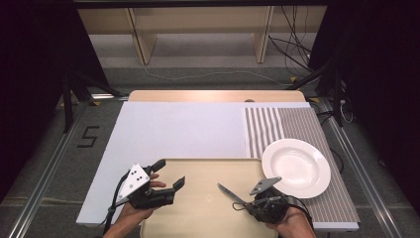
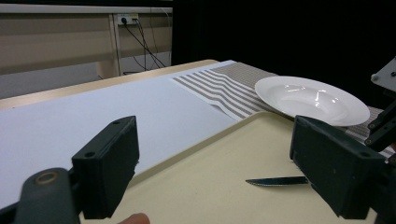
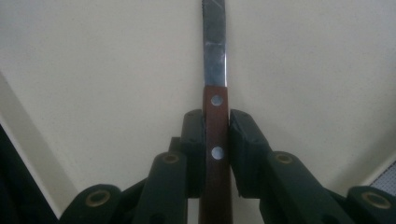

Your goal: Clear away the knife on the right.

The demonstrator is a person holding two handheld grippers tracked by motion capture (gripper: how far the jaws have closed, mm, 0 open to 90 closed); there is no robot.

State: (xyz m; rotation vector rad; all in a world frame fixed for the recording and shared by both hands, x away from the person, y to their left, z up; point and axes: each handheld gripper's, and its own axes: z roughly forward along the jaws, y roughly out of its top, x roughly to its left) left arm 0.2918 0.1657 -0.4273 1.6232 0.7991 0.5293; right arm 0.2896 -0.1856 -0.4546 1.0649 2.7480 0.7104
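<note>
Gripping: right tongs (image 1: 246, 201) pinch the knife (image 1: 229, 192) by its brown riveted handle, the pads pressed on both flat sides, as the right gripper view shows (image 3: 215, 135).
Knife place: over the cream tray (image 1: 198, 218) near the counter's near edge, toward its near right corner; blade bare and pointing away from the person and to the left in the high view.
Knife height: whether the blade touches the tray I cannot tell.
Right hand pose: right hand (image 1: 292, 223) comes in from the near edge, wrapped around the gripper body, tongs aimed forward and left, roughly level.
Left tongs: left tongs (image 1: 168, 175) spread wide with nothing between them, seen clearly in the left gripper view (image 2: 224, 163).
Left hand pose: left hand (image 1: 136, 210) sits at the tray's near left corner, holding its gripper low and turned toward the right edge, the grey plate on top facing up.
Room between hands: bare tray surface lies open between the two tongs, which stand well apart.
Right edge: white plate (image 1: 296, 167) rests on the striped cloth (image 1: 297, 124), its rim just beside the tray's far right corner and near the right tongs.
Middle and far left: white sheet (image 1: 173, 129) lies bare to the far edge.
Far edge: strip of wooden counter (image 1: 213, 95) shows beyond the sheet.
</note>
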